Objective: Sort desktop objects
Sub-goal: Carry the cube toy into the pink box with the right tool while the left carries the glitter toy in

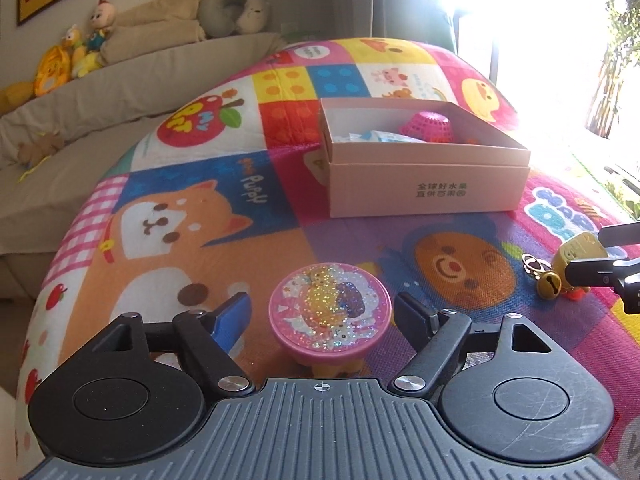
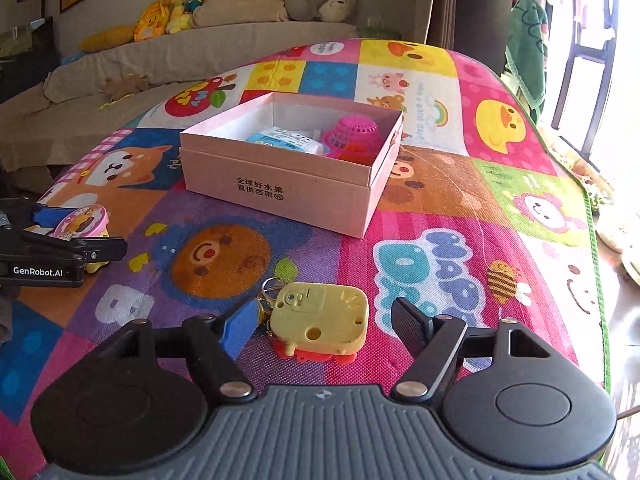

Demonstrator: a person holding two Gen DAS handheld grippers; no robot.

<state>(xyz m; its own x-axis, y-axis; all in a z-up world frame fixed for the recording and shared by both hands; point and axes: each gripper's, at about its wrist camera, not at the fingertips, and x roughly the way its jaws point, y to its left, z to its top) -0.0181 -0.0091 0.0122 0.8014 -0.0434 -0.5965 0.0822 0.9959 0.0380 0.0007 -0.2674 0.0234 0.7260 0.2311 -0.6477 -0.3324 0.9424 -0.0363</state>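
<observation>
A round pink glitter toy (image 1: 329, 311) stands on the colourful mat between the open jaws of my left gripper (image 1: 323, 316), with gaps on both sides; it also shows in the right wrist view (image 2: 82, 222). A yellow keychain toy (image 2: 320, 318) with rings and a gold bell lies between the open jaws of my right gripper (image 2: 325, 326); it also shows in the left wrist view (image 1: 576, 258). An open pink cardboard box (image 1: 426, 192) (image 2: 280, 188) sits farther back, holding a pink mesh basket (image 2: 354, 134) and a blue-white packet (image 2: 286, 141).
The cartoon mat (image 2: 440, 208) covers the whole table. A beige sofa (image 1: 80, 120) with plush toys runs along the left and back. A bright window (image 1: 520, 20) is at the right. The mat's right edge (image 2: 596, 240) drops off.
</observation>
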